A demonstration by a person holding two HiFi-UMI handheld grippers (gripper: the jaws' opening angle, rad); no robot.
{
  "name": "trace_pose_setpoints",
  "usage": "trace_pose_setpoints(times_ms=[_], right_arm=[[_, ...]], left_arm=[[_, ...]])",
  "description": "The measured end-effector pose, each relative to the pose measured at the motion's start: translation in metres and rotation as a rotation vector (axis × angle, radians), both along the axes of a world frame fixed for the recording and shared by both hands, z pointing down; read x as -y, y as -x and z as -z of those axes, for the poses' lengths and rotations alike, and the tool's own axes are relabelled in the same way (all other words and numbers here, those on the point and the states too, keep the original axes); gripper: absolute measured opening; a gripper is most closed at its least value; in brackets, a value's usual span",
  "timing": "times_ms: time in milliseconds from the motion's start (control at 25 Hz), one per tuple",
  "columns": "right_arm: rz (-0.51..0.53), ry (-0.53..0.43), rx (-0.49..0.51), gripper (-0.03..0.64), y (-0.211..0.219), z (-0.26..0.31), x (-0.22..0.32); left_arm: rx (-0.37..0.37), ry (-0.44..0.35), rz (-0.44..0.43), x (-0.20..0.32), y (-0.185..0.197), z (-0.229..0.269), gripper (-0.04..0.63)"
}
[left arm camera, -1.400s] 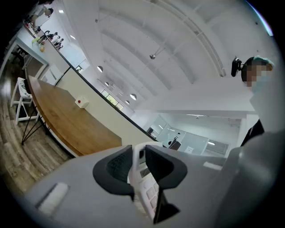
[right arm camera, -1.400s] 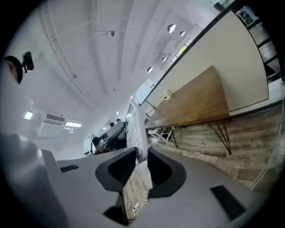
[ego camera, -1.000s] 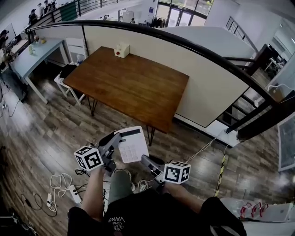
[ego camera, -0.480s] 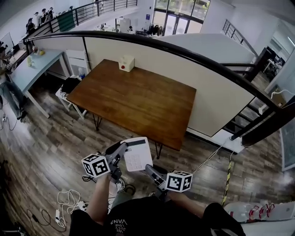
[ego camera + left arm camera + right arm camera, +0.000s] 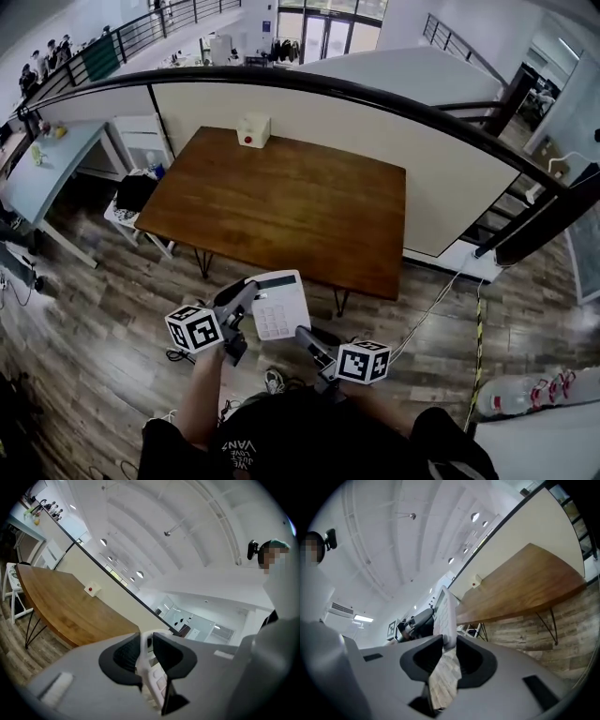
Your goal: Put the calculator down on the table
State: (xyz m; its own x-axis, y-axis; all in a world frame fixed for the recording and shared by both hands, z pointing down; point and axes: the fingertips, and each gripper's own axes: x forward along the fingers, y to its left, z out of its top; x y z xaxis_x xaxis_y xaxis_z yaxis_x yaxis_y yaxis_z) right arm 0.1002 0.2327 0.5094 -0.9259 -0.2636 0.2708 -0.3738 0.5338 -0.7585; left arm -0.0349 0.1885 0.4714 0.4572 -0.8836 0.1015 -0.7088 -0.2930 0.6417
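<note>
A white calculator hangs in the air just short of the wooden table's near edge, over the plank floor. My left gripper is shut on its left side. My right gripper is shut on its near right corner. In the left gripper view the calculator stands edge-on between the dark pads of the left gripper, with the table to the left. In the right gripper view the calculator rises from the right gripper, with the table beyond it.
A small white box with a red button sits at the table's far edge. A curved partition with a dark rail runs behind the table. A pale desk and a stool stand to the left.
The table has come nearer in the head view. Both grippers and the calculator have moved toward its near edge, with the grip unchanged.
</note>
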Motion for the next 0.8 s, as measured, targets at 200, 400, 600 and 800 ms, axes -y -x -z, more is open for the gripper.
trace_pose_setpoints(times_ms=[200,400,600,800], right_arm=[[-0.071,0.017,-0.003,0.095,0.022,-0.003,-0.003],[-0.108,0.019,-0.027,0.095,0.028,-0.009,0.009],[-0.123,0.039,-0.033,0.095,0.030,-0.014,0.028],[-0.124,0.036,-0.033,0.095,0.035,-0.013,0.065]], left_arm=[[-0.014,0.008,-0.069,0.005,0.019,-0.005,0.077],[-0.034,0.010,-0.102,0.022,0.025,-0.013,0.077],[-0.035,0.026,-0.123,0.045,0.024,-0.019,0.077],[-0.031,0.035,-0.123,0.081,0.030,-0.019,0.077]])
